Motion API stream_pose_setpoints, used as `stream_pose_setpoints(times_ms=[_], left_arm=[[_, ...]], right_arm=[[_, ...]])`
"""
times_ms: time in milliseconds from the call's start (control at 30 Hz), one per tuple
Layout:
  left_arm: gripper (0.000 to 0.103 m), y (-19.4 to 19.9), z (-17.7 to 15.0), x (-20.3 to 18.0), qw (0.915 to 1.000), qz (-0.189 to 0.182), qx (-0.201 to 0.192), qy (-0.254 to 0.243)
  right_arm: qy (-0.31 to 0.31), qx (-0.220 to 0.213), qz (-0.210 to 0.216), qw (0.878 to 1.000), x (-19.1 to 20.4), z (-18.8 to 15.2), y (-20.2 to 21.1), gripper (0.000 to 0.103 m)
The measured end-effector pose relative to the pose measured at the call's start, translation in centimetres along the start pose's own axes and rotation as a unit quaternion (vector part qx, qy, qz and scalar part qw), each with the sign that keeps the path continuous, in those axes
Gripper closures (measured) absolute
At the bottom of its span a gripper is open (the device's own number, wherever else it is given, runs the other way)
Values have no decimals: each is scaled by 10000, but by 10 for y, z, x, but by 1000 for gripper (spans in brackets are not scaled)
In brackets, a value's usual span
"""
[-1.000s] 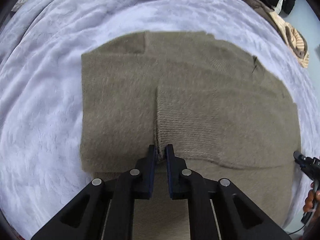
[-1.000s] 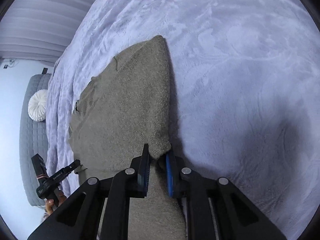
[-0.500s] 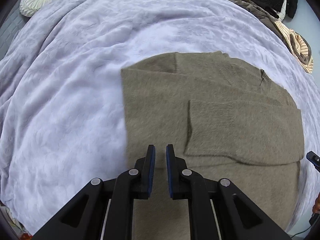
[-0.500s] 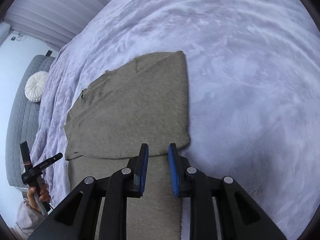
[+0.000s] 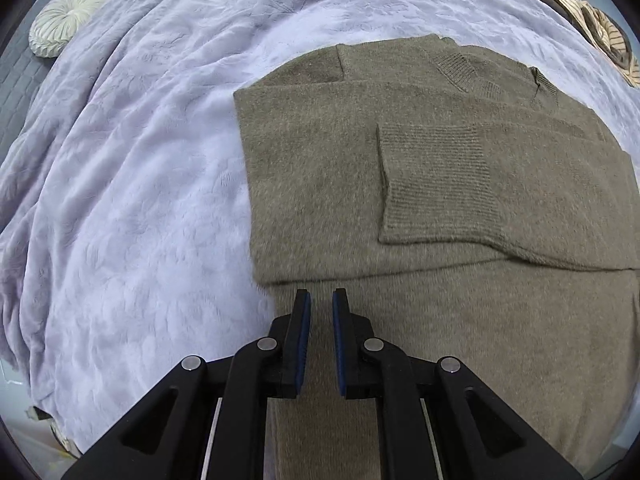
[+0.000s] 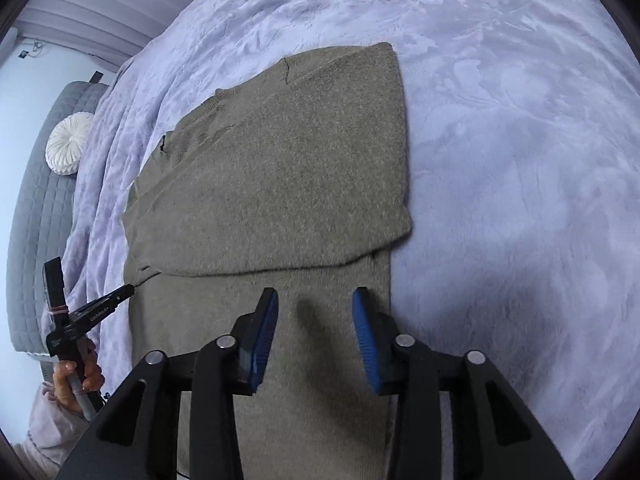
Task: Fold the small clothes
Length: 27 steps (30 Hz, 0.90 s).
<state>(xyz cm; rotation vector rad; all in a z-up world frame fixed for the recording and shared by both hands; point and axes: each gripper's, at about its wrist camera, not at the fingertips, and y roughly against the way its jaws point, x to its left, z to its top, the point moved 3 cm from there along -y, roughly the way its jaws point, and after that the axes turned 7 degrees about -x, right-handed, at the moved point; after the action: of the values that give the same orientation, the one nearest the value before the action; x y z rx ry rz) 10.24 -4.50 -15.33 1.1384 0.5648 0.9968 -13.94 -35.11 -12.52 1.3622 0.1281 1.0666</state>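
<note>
A bed (image 5: 132,184) fills both views, covered by a lilac plush blanket (image 6: 500,128) with an embossed pattern. On the blanket lies the olive-brown knit sweater (image 5: 400,168), spread flat, its sleeves folded in across the chest; in the left wrist view one ribbed cuff (image 5: 436,184) lies on top of the body, and the ribbed neckline sits at the far end. In the right wrist view the folded-over sleeve panel (image 6: 280,168) covers the upper part of the sweater and ends in a soft edge just ahead of the gripper fingers.

At the head of the bed a grey quilted headboard (image 6: 36,216) stands, with a round white pleated cushion (image 5: 66,20) against it. A heap of other clothes (image 5: 592,20), brown and cream striped, lies at the far right corner of the bed in the left wrist view.

The left gripper (image 5: 321,294) hovers over the lower body of the sweater near its left edge, its blue-padded jaws a narrow gap apart and holding nothing. The right gripper (image 6: 316,294) hangs over the sweater's lower part near the right edge, jaws spread wide, also holding nothing. The left gripper also shows at the left of the right wrist view, with white lettering on its side too small to read
</note>
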Motion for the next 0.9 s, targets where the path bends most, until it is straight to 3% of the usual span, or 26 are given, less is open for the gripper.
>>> stream_pose_setpoints(times_ms=[133, 167, 200, 233, 300, 400, 900], left_arm=[[91, 8, -13, 0, 9999, -30, 93, 101], [75, 9, -15, 0, 9999, -32, 112, 120], [24, 11, -18, 0, 9998, -43, 133, 146], [1, 14, -18, 1, 9998, -31, 105, 188], [1, 25, -21, -1, 9998, 56, -124, 145], [1, 26, -25, -6, 9999, 125, -38, 12], [1, 34, -53, -12, 9998, -3, 182, -71]], right_arm=[[48, 113, -2, 9999, 11, -10, 2, 54], [61, 138, -7, 9999, 14, -12, 1, 53], [63, 158, 5, 9999, 16, -13, 0, 51], [60, 170, 19, 9998, 19, -14, -1, 51], [77, 189, 40, 9998, 26, -16, -1, 49], [121, 212, 99, 9997, 33, -19, -2, 36], [175, 434, 115, 9988, 47, -41, -9, 35]])
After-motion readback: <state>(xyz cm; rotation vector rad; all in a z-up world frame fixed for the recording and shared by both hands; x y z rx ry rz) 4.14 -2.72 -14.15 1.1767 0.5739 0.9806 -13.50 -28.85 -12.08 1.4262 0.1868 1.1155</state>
